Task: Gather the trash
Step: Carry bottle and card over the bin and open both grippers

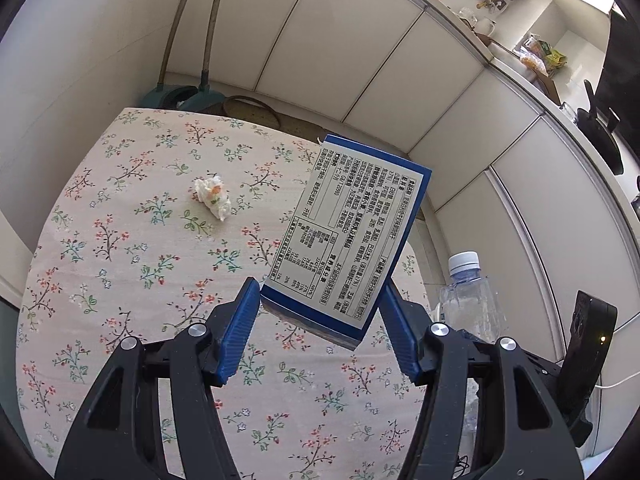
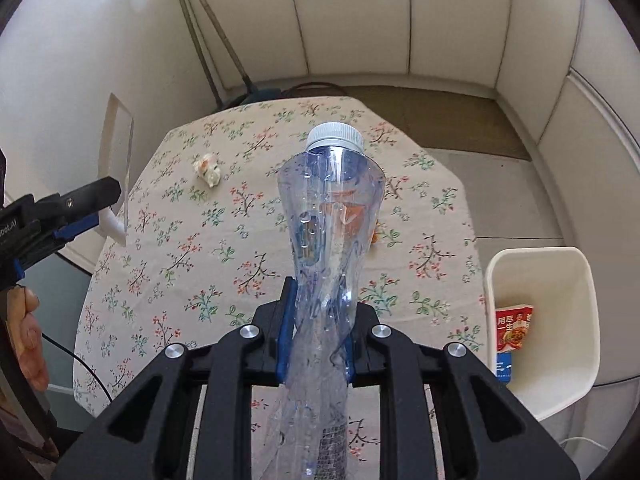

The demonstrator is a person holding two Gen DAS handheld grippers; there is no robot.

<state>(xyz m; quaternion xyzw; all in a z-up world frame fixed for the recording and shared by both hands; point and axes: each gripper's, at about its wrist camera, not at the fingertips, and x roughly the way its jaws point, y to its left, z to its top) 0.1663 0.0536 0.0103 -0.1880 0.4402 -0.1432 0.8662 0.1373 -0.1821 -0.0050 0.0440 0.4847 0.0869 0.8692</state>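
Note:
My left gripper (image 1: 318, 300) is shut on a blue and white carton box (image 1: 352, 224) and holds it above the floral table (image 1: 120, 264). From the right wrist view the box (image 2: 116, 168) shows edge-on in the left gripper (image 2: 96, 216). My right gripper (image 2: 318, 312) is shut on a crushed clear plastic bottle (image 2: 332, 216) with a white cap, held above the table; it also shows in the left wrist view (image 1: 468, 296). A crumpled tissue (image 1: 212, 196) lies on the table's far part (image 2: 206, 168). An orange scrap (image 2: 374, 236) peeks out behind the bottle.
A white bin (image 2: 576, 280) stands off the table's right edge with a red packet (image 2: 514, 328) inside. White cabinets (image 1: 400, 80) lie beyond the table. Broom and mop handles (image 1: 208, 40) lean in the far corner. A counter with kitchenware (image 1: 540, 60) runs at the right.

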